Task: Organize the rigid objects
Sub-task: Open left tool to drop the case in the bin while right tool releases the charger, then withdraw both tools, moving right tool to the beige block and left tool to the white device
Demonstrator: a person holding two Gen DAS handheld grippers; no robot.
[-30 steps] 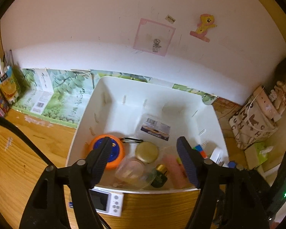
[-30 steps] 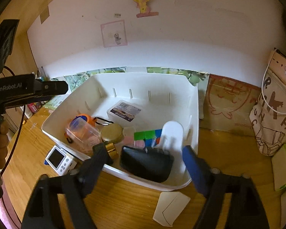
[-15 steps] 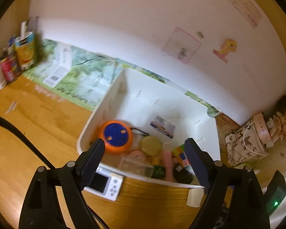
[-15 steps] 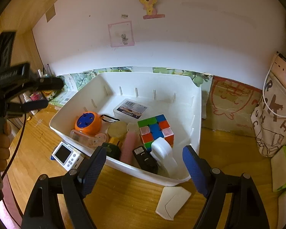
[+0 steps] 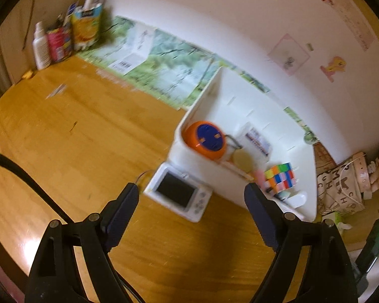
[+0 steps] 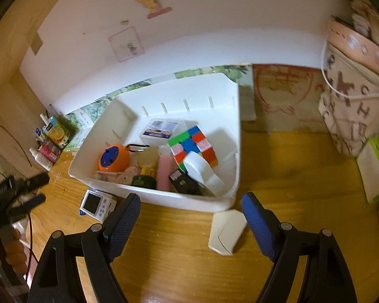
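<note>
A white bin (image 6: pixel 179 198) (image 5: pixel 197 159) on the wooden desk holds an orange and blue round gadget (image 6: pixel 112 160) (image 5: pixel 206 140), a colour cube (image 6: pixel 194 146) (image 5: pixel 280 178), a clear labelled box (image 6: pixel 161 128), a pink tube (image 6: pixel 164 170), a black device (image 6: pixel 183 183) and a white piece (image 6: pixel 202 170). A small white screen device (image 5: pixel 179 193) (image 6: pixel 96 204) lies on the desk against the bin's near wall. My left gripper (image 5: pixel 190 209) is open and empty, just in front of it. My right gripper (image 6: pixel 190 217) is open and empty before the bin.
A white folded card (image 6: pixel 226 231) lies on the desk by the bin's near right corner. Cartons and bottles (image 5: pixel 63 38) stand at the far left. A patterned bag (image 6: pixel 353 101) and a tissue pack (image 6: pixel 376 166) are at the right.
My left gripper swung left and down toward the white screen device. My right gripper pulled back from the bin; the objects inside have settled.
</note>
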